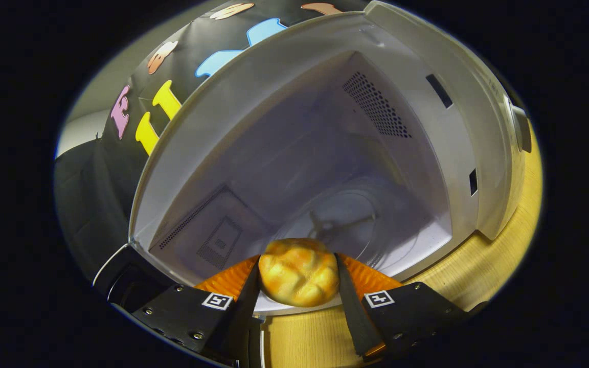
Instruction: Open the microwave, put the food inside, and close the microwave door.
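A: Where's the task at?

B: Microwave (320,153) is standing open already, so step 1 looks done. The gripper (298,278) is carrying the bread roll (299,273), jaws clenched on it from both sides. Roll is sitting right at the cavity's near lip, not yet inside.

A: So what's left?

B: Prob. pushing it in over the glass turntable (350,220), letting go, backing out, then swinging the door (126,283) shut. Door's hanging off the near left, dark-framed, edge-on, can't tell much more abt it.

A: Materials?

B: Roll is looking golden-brown, rounded, w/ scored segments on top, glossy crust; might be a replica, can't tell. Cavity walls are smooth, pale grey, matte. There's a perforated vent patch (376,105) on the far right wall and a squarish panel w/ fine holes (218,240) on the left wall. Turntable is a clear round plate w/ a hub (333,225) showing thru it.

A: And what's it on?

B: A table (483,266), light wood grain, smooth. Outer case is off-white plastic or painted metal, w/ dark latch slots (438,91) on the right front frame.
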`<state>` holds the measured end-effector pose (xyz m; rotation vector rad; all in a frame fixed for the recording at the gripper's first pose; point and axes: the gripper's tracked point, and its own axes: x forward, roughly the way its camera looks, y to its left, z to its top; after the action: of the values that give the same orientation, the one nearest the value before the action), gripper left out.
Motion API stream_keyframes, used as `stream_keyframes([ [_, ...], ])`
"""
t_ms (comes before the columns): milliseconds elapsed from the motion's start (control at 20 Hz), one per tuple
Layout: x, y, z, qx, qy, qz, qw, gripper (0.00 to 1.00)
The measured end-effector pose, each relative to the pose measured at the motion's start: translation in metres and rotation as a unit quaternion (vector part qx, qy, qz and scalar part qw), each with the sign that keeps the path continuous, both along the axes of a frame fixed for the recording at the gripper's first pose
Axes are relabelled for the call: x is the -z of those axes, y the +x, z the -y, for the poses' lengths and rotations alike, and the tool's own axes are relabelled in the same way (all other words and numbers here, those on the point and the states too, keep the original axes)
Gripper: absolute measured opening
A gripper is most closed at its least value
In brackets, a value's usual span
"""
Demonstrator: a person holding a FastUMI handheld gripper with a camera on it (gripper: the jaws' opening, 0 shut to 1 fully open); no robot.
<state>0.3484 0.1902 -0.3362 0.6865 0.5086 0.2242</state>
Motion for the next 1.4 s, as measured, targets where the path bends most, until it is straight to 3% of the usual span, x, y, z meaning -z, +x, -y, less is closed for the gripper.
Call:
stream_keyframes([
  [200,0.004,0.009,0.002,0.022,-0.021,0.005,1.0,0.8],
  [300,0.005,0.012,0.004,0.029,-0.049,0.012,0.998,0.88],
  [500,0.002,0.006,0.006,0.02,-0.07,0.017,0.997,0.95],
  [750,-0.014,0.0,0.013,0.019,-0.085,0.037,0.995,0.95],
  [1000,-0.048,-0.048,0.026,0.002,-0.118,0.067,0.991,0.95],
  [1400,-0.152,-0.154,0.034,-0.032,-0.159,0.15,0.975,0.95],
])
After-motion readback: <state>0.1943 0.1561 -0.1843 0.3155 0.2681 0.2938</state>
